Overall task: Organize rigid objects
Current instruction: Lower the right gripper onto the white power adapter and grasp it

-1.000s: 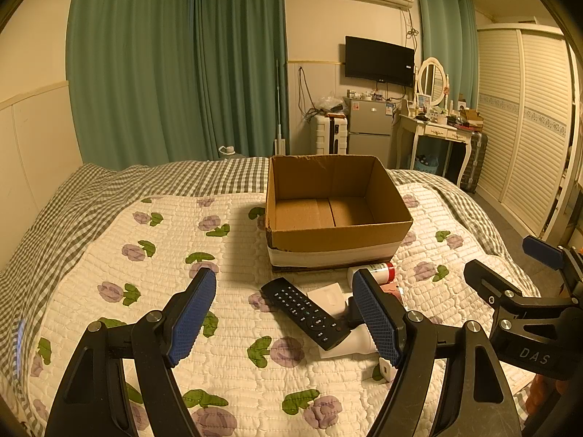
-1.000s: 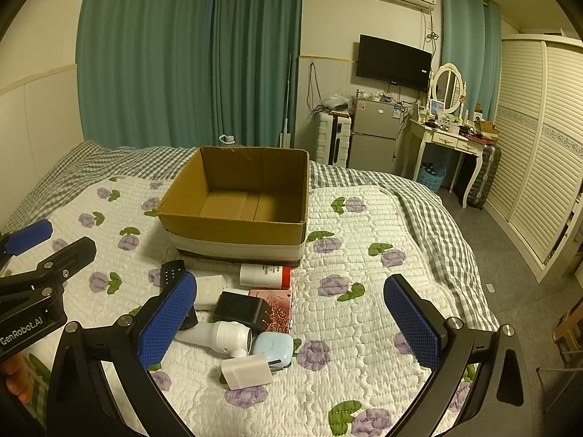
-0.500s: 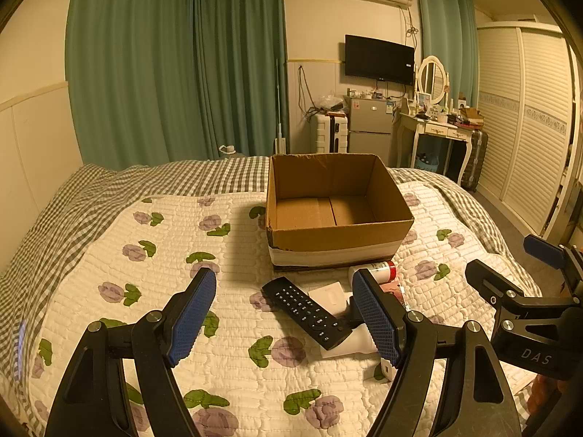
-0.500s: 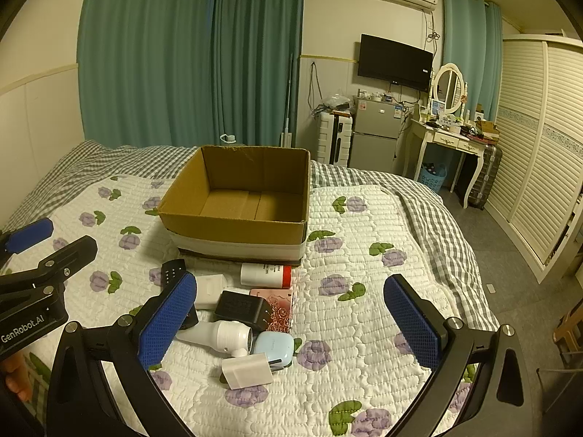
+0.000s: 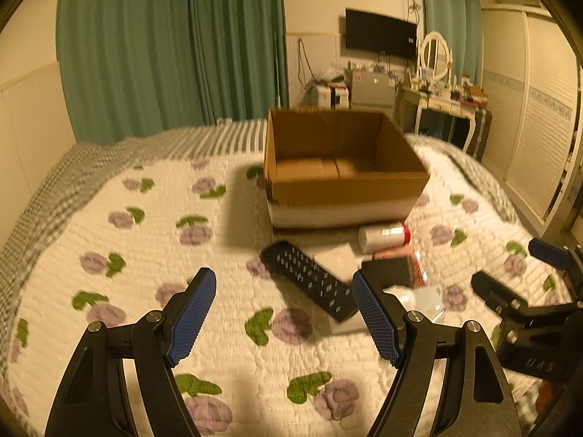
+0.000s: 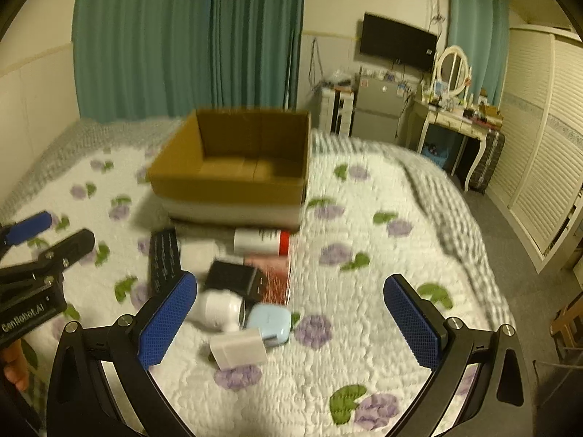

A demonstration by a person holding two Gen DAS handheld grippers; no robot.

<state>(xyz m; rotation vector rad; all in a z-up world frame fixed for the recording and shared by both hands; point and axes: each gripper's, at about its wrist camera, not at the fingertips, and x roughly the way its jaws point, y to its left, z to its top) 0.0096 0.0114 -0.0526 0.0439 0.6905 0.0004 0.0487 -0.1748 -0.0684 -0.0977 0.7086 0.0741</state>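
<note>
Cardboard is the box (image 6: 233,178), open-topped and empty, sitting on the quilted bed (image 6: 364,284) at 12 o'clock from both tools. A clutter of things lies just at its 6 o'clock side. A white can (image 6: 260,241) with a red cap lies on its side against the box's foot. At 9 o'clock from the can is the black remote (image 5: 309,280), lying flat and slanted. A black block (image 6: 235,279) sits at 6 o'clock from the can, touching a pink packet (image 6: 275,278) at its 3 o'clock. Below these lie a white round device (image 6: 218,307), a pale blue case (image 6: 271,324) and a white charger (image 6: 238,349), packed close together.

Left tool (image 5: 284,313) hangs above the bed with jaws spread wide, gripping nothing; the remote's near end shows between its pads. Right tool (image 6: 291,322) is likewise spread and empty, above the pile, with the blue case and charger between its pads. Each tool shows at the edge of the other's view. Both views are motion-blurred.
</note>
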